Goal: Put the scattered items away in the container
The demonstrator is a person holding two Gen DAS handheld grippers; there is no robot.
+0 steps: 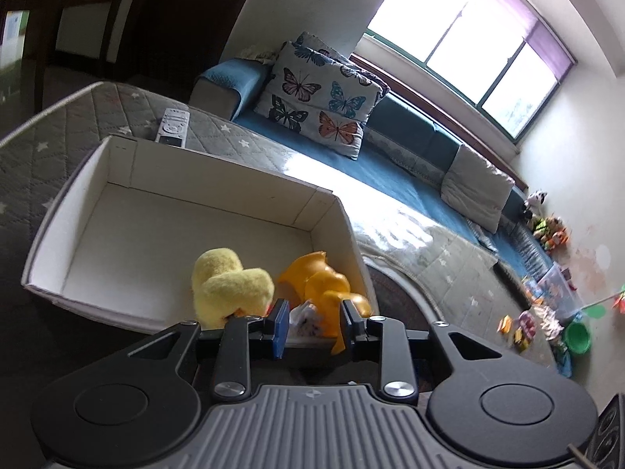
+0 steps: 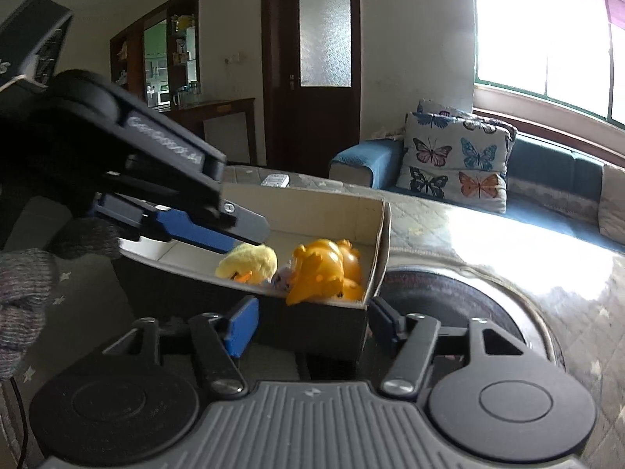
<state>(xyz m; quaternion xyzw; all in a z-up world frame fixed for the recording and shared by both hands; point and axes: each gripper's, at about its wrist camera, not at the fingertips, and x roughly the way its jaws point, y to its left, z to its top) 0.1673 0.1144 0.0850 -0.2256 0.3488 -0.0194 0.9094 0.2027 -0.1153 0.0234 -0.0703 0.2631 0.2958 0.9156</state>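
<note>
The left gripper (image 1: pixel 314 322) hung over the near corner of the box (image 1: pixel 117 164), its jaws parted with a moderate gap and nothing clamped between them. In the right wrist view the same gripper (image 2: pixel 250 234) reached in from the left above the box (image 2: pixel 336 207), its blue-padded fingers (image 2: pixel 195 226) pointing toward the toys.

The right gripper (image 2: pixel 310 322) was spread wide and empty, level with the dark outer wall of the box, one finger to each side of its near corner; I could not tell whether either finger touched the card.

Inside the box, three toys lay together in the near right corner: a yellow plush toy (image 1: pixel 230 285), an orange plastic toy (image 1: pixel 328 293) just beside it, and a small pale toy (image 1: pixel 304 318) tucked between them, too blurred to identify. The right wrist view showed the plush toy (image 2: pixel 250 264) left of the orange toy (image 2: pixel 328 269). The rest of the box floor was bare white card.

The box sat on a grey quilted cover with white stars (image 1: pixel 218 136). A remote control (image 1: pixel 174 125) lay on that cover beyond the far wall of the box. Farther back stood a blue sofa (image 1: pixel 406 129) with a butterfly-print cushion (image 1: pixel 320 101). More toys and a green bowl (image 1: pixel 578 336) were scattered at the far right.
</note>
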